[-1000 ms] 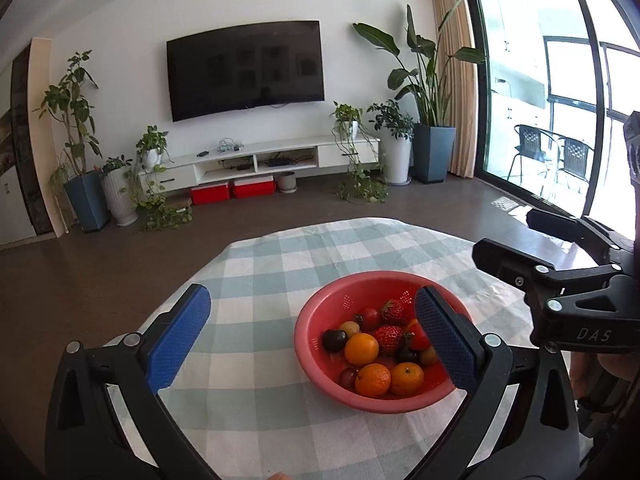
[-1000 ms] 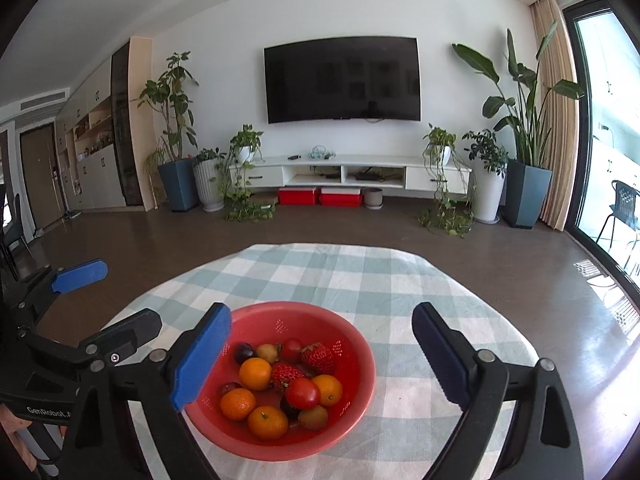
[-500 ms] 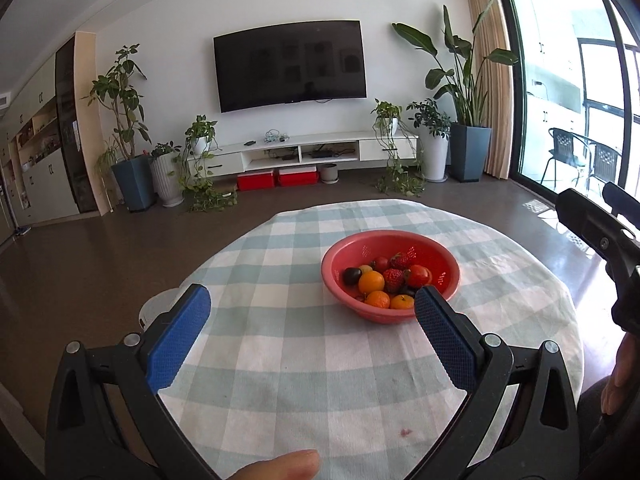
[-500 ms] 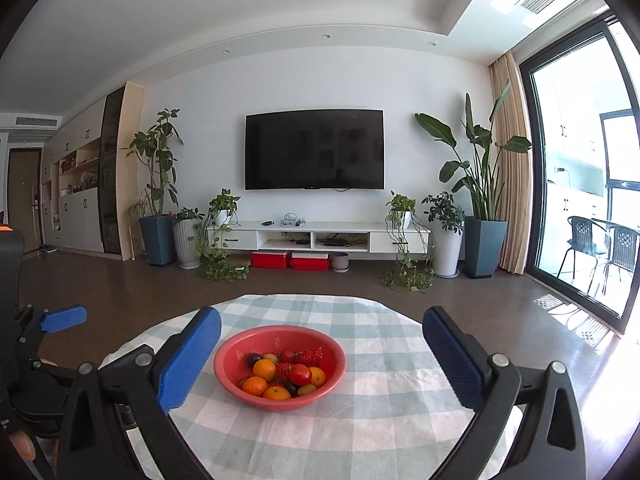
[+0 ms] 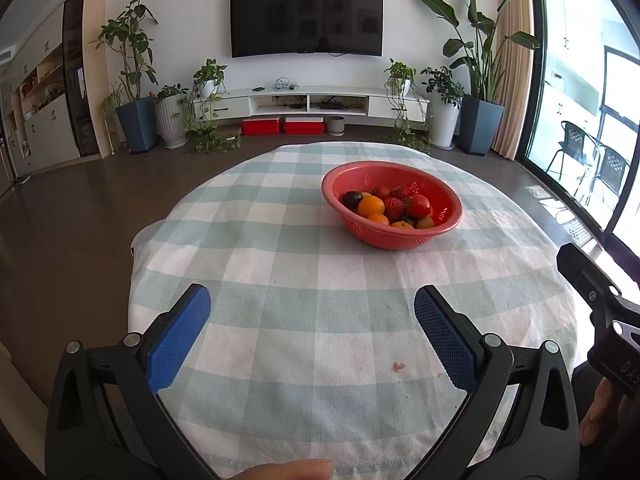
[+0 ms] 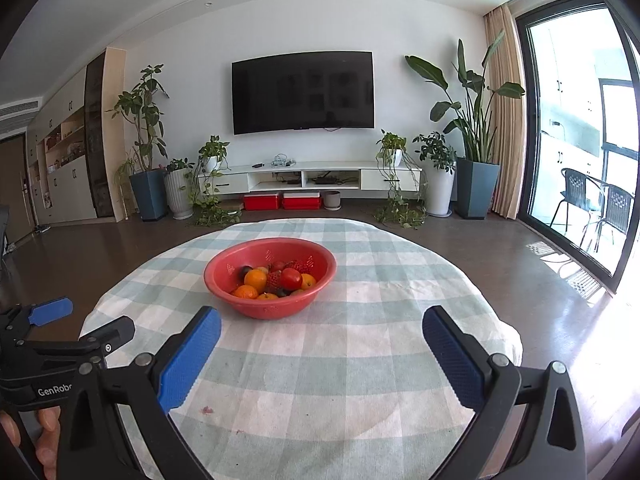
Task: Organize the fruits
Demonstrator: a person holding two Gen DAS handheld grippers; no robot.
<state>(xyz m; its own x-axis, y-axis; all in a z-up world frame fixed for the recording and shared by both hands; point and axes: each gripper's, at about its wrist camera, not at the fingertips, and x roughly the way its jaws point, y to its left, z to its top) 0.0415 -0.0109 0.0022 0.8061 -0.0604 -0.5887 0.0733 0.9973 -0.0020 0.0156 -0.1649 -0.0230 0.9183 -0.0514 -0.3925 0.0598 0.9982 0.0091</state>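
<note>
Living room, round table (image 6: 360,364) under a pale green-and-white checked cloth; wall television (image 6: 303,92) and potted plants behind.

Item: red perforated bowl (image 5: 448,216), standing on the cloth toward the far half of the table, well apart from both of my tongs. Contents: oranges (image 5: 371,206), strawberries (image 5: 394,207), a tomato (image 5: 419,205), a dark plum-like fruit (image 5: 352,199), heaped and touching one another.

Handling, as I judge it: oranges firm and fairly light, take across the middle; the tomato smooth, likely to slip, wants a gentle squeeze; strawberries soft and easily bruised, grip lightly at the widest part. The bowl looks like thin plastic, light, likely to slide on the cloth; its rim is the place to hold.

Tools: my left gripper (image 5: 312,312), jaws spread wide, holding nothing, above the near cloth. My right gripper (image 6: 322,330), likewise spread and holding nothing.
</note>
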